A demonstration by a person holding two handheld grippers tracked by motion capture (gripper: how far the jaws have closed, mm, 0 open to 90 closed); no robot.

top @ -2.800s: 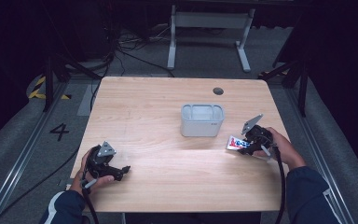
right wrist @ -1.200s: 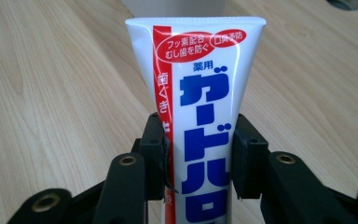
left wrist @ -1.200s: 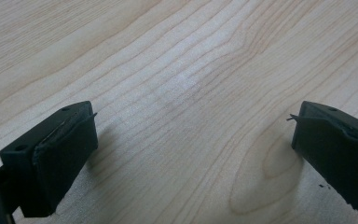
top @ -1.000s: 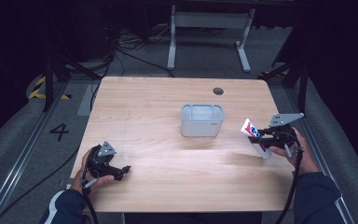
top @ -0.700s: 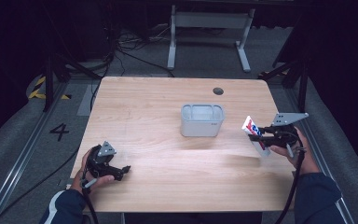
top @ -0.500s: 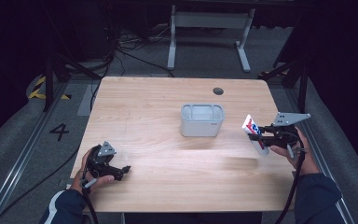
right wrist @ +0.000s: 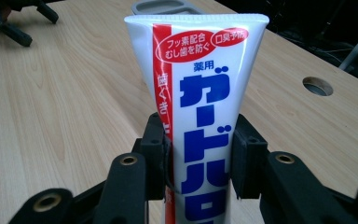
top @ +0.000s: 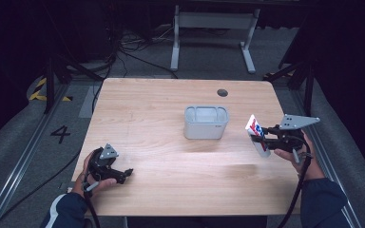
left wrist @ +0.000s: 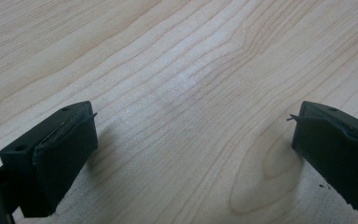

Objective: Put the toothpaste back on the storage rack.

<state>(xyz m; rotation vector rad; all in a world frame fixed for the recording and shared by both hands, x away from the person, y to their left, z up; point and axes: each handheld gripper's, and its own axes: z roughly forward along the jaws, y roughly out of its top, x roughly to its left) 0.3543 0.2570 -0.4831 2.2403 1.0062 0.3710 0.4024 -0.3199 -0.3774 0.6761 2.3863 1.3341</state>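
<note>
Right, high view first: I see the right gripper (top: 266,135) off the table (top: 161,118) near its right edge, clamped on a toothpaste tube (top: 256,134). Tube is tilted, flat crimped end up and toward the middle of the table, cap end low by the hand. Grey three-cornered plate sits level on top of that gripper. Grey plastic bin (top: 206,122) stands mid-table, just left of the tube, not touching it. Round cable hole (top: 222,92) lies behind the bin. Left gripper (top: 123,175) rests on the wood at the near-left corner, well apart from the bin, pointing right.

Left gripper view: I get two black jaws spread wide with bare wood grain between them, nothing gripped. Pads look scuffed at the edges.

Right gripper view: jaws pinch the toothpaste tube (right wrist: 200,107) from both sides at about mid-length, pads tight against it. Tube is white with a red stripe down one side, a red label patch near the crimp and big blue Japanese lettering. Crimped end points away from the camera. Rim of the grey bin (right wrist: 161,6) peeks out behind the crimp. Cable hole (right wrist: 317,86) shows on the right, and the left gripper (right wrist: 14,18) sits far off at the top left.
</note>
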